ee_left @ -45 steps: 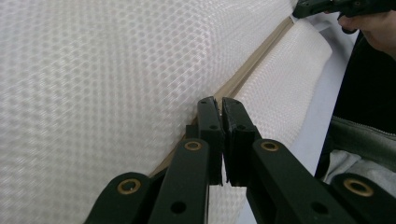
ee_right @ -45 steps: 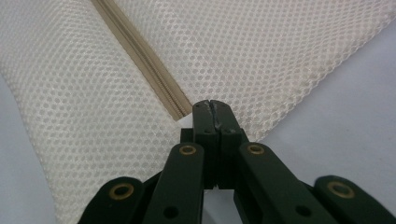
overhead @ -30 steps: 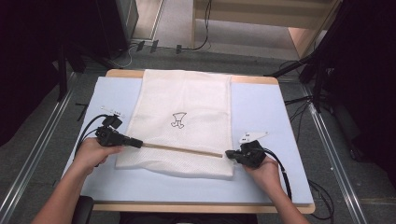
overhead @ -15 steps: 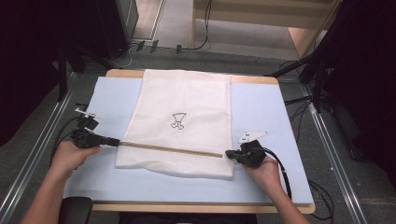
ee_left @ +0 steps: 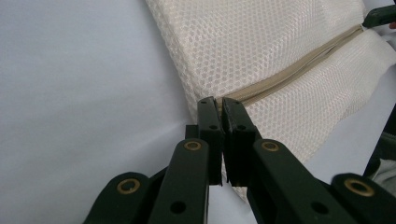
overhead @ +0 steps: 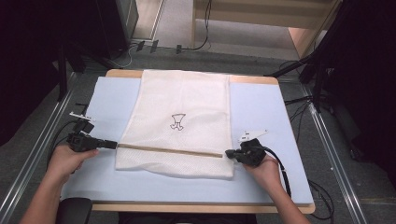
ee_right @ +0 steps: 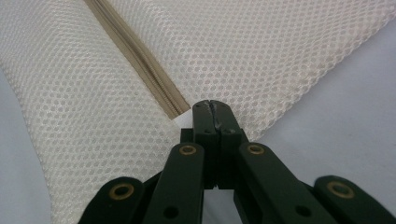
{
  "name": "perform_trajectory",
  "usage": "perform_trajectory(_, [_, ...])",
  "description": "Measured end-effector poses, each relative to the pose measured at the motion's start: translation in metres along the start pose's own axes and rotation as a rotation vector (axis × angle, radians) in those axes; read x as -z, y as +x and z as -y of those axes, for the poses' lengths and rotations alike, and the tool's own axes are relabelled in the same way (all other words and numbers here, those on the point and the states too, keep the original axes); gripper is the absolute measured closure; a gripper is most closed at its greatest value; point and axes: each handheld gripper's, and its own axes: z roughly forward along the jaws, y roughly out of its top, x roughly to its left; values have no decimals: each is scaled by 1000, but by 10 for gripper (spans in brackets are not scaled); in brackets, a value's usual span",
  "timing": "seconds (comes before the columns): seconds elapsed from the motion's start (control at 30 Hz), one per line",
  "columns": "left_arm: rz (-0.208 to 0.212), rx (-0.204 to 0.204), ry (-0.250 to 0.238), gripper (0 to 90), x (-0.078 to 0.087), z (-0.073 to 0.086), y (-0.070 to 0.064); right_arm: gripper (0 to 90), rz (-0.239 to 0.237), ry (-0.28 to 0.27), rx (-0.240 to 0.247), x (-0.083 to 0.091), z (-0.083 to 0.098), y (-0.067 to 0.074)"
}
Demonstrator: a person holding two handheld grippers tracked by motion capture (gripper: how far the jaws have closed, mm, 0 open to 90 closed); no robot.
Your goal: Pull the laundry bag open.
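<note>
Left gripper (overhead: 111,144) sits at the left edge of the mesh laundry bag (overhead: 180,123), its jaws pressed together at the left end of the tan zipper (overhead: 170,150). In the left gripper view (ee_left: 221,105) the two black jaws meet right where the zipper tape reaches the bag's side seam; whatever small part they pinch there is hidden between them. Right gripper (overhead: 229,154) rests at the opposite end of the same zipper, on the bag's right edge, jaws likewise closed. The right gripper view (ee_right: 213,106) shows those jaws clamped on the mesh just past the zipper's end, with a small white patch visible beside them. The bag lies flat in the middle of the pale blue mat (overhead: 271,116) covering the table (overhead: 205,206), its upper end reaching the far edge. A small dark printed mark (overhead: 177,122) sits on the bag above the zipper line. Each hand holds its gripper low on the mat, left hand (overhead: 67,158) and right hand (overhead: 267,170) well apart.
</note>
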Motion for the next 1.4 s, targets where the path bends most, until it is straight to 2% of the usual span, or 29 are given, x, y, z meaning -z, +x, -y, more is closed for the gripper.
perform_trajectory(0.13, [1,4,-9,878,1,4,-2,900,-12,2,-22,0,0,-1])
perform_trajectory(0.23, [-12,-19,-7,871,0,5,-4,900,-23,18,-36,0,-3,-3])
perform_trajectory(0.3, [-8,-24,-25,831,2,6,-4,900,-37,37,-65,2,-6,-5])
perform_trajectory(0.37, [-8,-27,-56,762,5,6,-4,900,-33,36,-70,4,-7,-6])
perform_trajectory(0.47, [-29,-50,-84,710,8,6,-5,884,-34,15,-73,6,-9,-8])
perform_trajectory(0.6, [-82,-92,-115,642,10,6,-7,830,-33,-15,-89,10,-11,-11])
perform_trajectory(0.7, [-119,-106,-139,560,11,7,-6,756,-14,-45,-86,15,-11,-14])
perform_trajectory(0.77, [-144,-101,-149,487,11,7,-4,689,5,-69,-85,18,-11,-17])
perform_trajectory(0.83, [-160,-93,-158,457,11,7,-1,612,29,-87,-82,21,-10,-20])
perform_trajectory(0.9, [-179,-87,-161,422,12,8,2,515,50,-113,-100,23,-9,-24])
perform_trajectory(1.0, [-188,-85,-163,392,12,8,4,433,80,-128,-132,25,-6,-31])
perform_trajectory(1.23, [-206,-74,-166,364,11,9,9,390,130,-129,-187,27,1,-44])
perform_trajectory(1.4, [-219,-67,-157,355,9,9,10,384,149,-124,-204,27,3,-49])
